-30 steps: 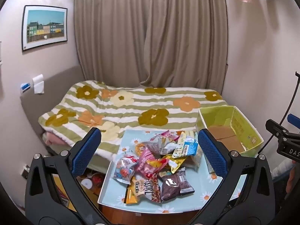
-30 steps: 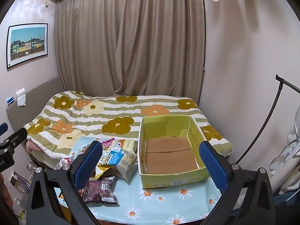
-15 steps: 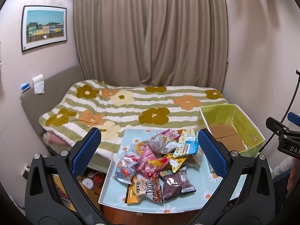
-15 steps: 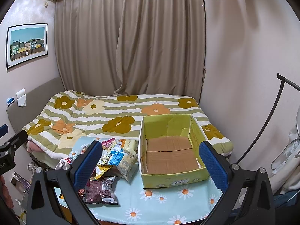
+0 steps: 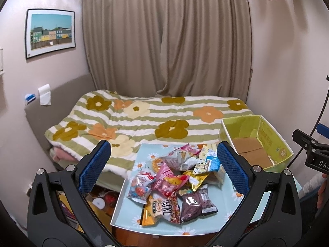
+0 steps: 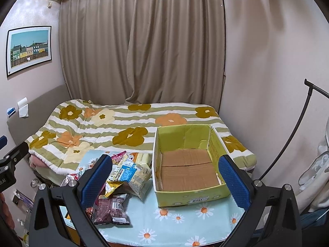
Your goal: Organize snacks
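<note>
Daisy-print tablecloth [image 6: 174, 224] carries a snack pile [image 5: 174, 177] beside my empty yellow-green box [image 6: 191, 193].
Both my left gripper [image 5: 162, 164] and right gripper [image 6: 164, 177] hover spread wide, gripping nothing; the box's long axis runs away from me.

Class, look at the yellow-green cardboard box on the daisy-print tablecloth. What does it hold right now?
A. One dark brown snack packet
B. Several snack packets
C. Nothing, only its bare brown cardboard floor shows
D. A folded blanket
C. The yellow-green cardboard box shows only its brown floor, while the snack packets lie piled on the daisy-print tablecloth beside it.
</note>
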